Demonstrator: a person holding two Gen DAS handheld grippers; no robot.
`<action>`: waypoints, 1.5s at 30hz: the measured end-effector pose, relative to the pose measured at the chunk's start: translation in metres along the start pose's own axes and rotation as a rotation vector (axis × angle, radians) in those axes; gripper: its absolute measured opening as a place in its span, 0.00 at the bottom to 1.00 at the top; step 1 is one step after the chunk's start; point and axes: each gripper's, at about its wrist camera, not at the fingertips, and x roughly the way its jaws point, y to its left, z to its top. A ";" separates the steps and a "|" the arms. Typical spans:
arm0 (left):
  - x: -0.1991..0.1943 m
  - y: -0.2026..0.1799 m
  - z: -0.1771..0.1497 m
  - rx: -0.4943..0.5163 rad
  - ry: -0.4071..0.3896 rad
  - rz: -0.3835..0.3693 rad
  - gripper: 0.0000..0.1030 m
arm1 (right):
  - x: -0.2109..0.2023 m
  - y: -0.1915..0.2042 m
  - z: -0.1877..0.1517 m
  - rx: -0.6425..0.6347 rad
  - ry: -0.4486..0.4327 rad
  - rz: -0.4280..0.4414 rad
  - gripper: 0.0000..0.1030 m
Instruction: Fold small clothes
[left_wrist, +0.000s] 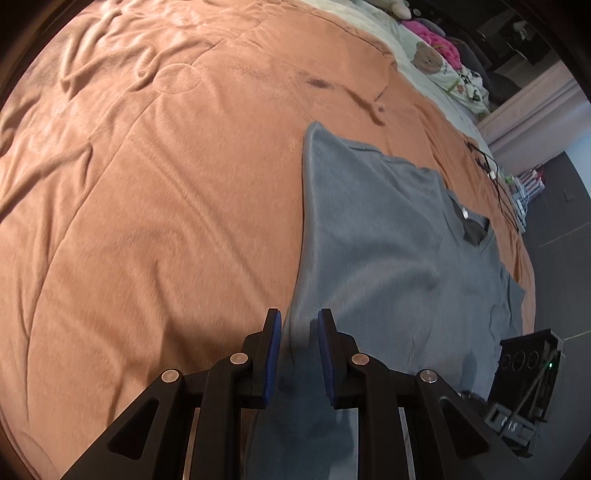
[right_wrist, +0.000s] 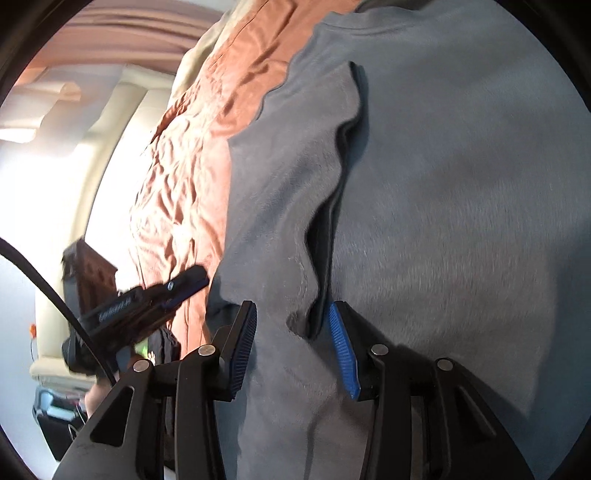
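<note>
The grey T-shirt (left_wrist: 388, 236) lay spread on an orange blanket (left_wrist: 166, 203) covering a bed, its near side edge doubled over the body in a long flap whose loose border (right_wrist: 332, 206) ran up the middle of the right wrist view. That lengthwise fold looked to be the only one begun: the neckline (left_wrist: 469, 225) stayed exposed, one short sleeve (left_wrist: 513, 291) still stuck out at the far side toward the bed's edge, and no crosswise fold had been made, so most of the job appeared to remain.

The left gripper (left_wrist: 299, 350) hovered at the shirt's near edge with a narrow gap between its blue pads; cloth passed between them, but whether the pads were pinching it could not be told from the blurred picture. The right gripper (right_wrist: 291, 347) stood over the folded flap with its jaws parted and clear of the cloth, holding nothing.

The blanket was plush and heavily rumpled away from the shirt, with stitched circles and a dark smudge (left_wrist: 319, 83) beyond the collar end. A pale printed quilt (left_wrist: 436, 62) and a bright pink bundle (left_wrist: 436, 37) were heaped at the far edge of the bed. A black cable (left_wrist: 495, 177) trailed along the blanket's side, and a dark boxy device (left_wrist: 528, 362) sat on the grey floor beside the bed. Daylight flooded in beyond the bed in the right wrist view.
</note>
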 end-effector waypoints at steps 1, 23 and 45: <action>0.000 0.000 -0.004 0.004 0.004 0.001 0.21 | 0.001 0.001 0.000 0.014 -0.008 0.000 0.38; 0.004 0.002 -0.028 0.008 0.017 0.162 0.29 | -0.016 0.023 -0.020 -0.003 0.031 -0.070 0.19; -0.055 -0.117 -0.065 0.111 -0.109 0.041 0.55 | -0.233 -0.025 -0.056 -0.052 -0.287 -0.190 0.60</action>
